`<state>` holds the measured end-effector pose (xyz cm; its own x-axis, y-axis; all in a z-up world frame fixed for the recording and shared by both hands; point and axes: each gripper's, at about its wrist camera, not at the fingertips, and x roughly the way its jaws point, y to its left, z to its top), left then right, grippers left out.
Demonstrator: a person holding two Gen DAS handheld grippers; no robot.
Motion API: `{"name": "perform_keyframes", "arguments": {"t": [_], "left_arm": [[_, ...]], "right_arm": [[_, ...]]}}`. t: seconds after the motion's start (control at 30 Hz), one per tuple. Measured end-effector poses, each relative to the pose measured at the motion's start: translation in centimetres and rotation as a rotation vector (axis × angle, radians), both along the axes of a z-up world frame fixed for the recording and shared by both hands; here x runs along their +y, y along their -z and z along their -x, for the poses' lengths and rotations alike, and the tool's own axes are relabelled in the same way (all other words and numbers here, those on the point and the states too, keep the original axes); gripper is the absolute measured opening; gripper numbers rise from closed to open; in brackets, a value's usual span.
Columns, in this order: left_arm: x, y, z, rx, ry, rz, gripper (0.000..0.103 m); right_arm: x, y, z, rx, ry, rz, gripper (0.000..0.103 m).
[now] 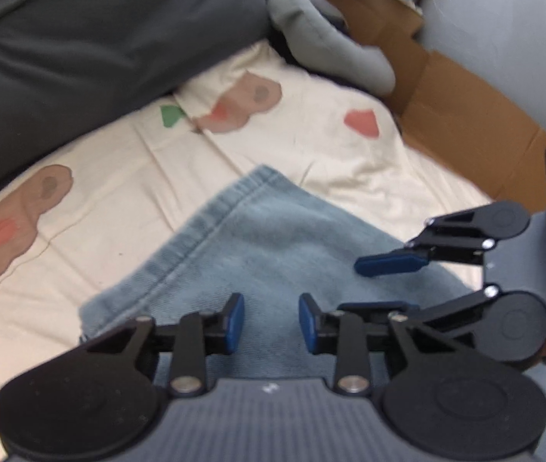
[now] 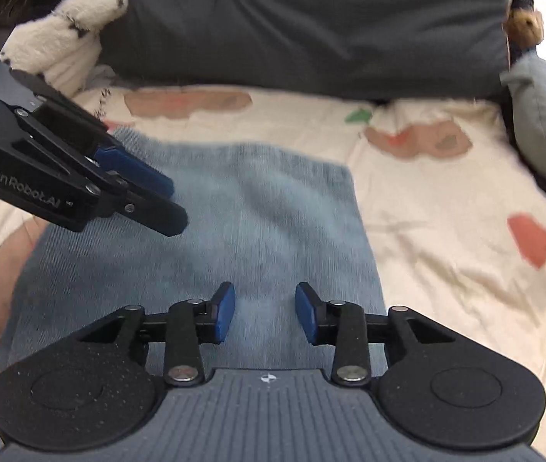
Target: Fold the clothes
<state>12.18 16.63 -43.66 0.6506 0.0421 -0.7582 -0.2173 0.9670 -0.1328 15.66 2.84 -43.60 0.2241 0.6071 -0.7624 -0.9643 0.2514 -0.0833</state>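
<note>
My left tongs and right tongs both hung partly open over the folded blue garment, gripping nothing. It lay mid-frame on the cream printed bedsheet. A dark grey pillow ran along the top, a white plush toy sat upper left, a cardboard box upper right.

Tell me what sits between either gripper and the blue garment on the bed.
Nothing visible. The left gripper and right gripper both hover open directly over the blue garment, which lies flat on the patterned sheet with nothing on top.
</note>
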Motion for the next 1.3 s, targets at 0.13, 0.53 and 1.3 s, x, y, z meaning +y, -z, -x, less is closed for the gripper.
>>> {"name": "perform_keyframes", "arguments": {"t": [0.13, 0.53, 1.3], "left_arm": [[0.5, 0.6, -0.6, 0.048, -0.012, -0.046, 0.017], [1.1, 0.3, -0.8, 0.1, -0.045, -0.066, 0.003], [-7.1, -1.4, 0.5, 0.108, 0.082, -0.024, 0.037]], "right_arm": [[-0.8, 0.4, 0.4, 0.006, 0.002, 0.01, 0.054], [-7.1, 0.8, 1.7, 0.028, 0.016, 0.078, 0.056], [-20.5, 0.9, 3.2, 0.041, 0.193, 0.172, 0.057]]}}
